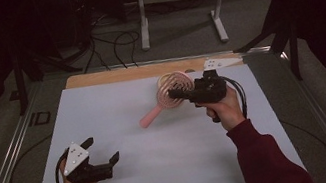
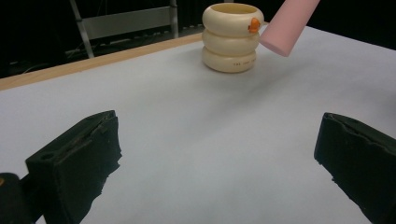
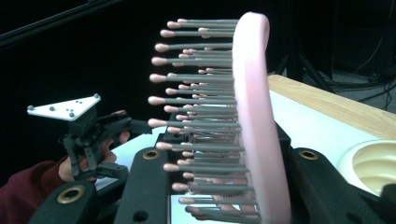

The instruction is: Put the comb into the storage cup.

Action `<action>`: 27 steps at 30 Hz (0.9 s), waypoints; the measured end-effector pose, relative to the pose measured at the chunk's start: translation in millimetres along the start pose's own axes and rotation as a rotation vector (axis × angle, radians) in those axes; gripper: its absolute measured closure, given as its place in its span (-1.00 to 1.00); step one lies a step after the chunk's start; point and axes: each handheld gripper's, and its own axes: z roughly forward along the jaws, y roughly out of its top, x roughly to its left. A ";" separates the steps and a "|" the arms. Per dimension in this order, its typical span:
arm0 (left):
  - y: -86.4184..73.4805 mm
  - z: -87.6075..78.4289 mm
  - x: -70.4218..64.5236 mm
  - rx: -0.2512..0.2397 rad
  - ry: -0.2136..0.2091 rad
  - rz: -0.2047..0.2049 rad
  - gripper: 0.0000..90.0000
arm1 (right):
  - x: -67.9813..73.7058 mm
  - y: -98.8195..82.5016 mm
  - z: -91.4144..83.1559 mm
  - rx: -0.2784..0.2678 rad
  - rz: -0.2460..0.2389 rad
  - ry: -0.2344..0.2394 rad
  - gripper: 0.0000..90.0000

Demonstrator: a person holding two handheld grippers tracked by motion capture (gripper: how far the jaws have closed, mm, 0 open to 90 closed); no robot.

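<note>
My right claw was clenched on the pink hairbrush's head, handle jutting ahead above the table, and the stiff, light plastic seemed best pinched across its rim, off the springy bristles.

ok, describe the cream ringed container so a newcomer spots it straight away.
Start at the white table sheet and go to its far edge by the wooden strip. There, next to the pink hairbrush clamped in the right gripper, stands the cream container. It looks like three stacked rings, open on top, with a small orange mark near the rim.
</note>
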 end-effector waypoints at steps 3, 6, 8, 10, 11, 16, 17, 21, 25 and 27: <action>-0.8 -0.4 0.8 -0.001 0.007 -0.004 -0.98 | -2.7 1.3 1.4 0.001 0.005 -0.003 0.42; -1.1 -1.2 1.7 -0.002 0.011 -0.006 -0.97 | -5.9 4.3 4.2 0.005 0.006 -0.017 0.42; -1.4 -1.8 2.3 -0.006 0.014 -0.010 -0.97 | -7.0 5.5 5.2 0.005 0.012 -0.020 0.42; -1.5 -2.1 2.6 -0.007 0.017 -0.010 -0.97 | -8.7 6.7 6.5 0.006 0.019 -0.024 0.42; -1.5 -2.1 2.6 -0.007 0.017 -0.010 -0.97 | -8.7 6.7 6.5 0.006 0.019 -0.024 0.42; -1.5 -2.8 3.1 -0.009 0.019 -0.012 -0.97 | -12.8 10.7 9.3 0.007 0.028 -0.035 0.42; -1.5 -2.8 3.0 -0.009 0.019 -0.011 -0.97 | -13.9 11.4 9.8 0.005 0.031 -0.039 0.42; -1.7 -2.7 3.1 -0.009 0.019 -0.012 -0.97 | -18.8 14.5 10.8 -0.001 0.048 -0.041 0.42; -2.0 -2.6 3.2 -0.008 0.018 -0.011 -0.97 | -22.0 18.2 11.5 0.003 0.051 -0.053 0.42; -2.0 -2.7 3.1 -0.009 0.018 -0.011 -0.97 | -22.9 20.6 11.9 0.003 0.052 -0.059 0.42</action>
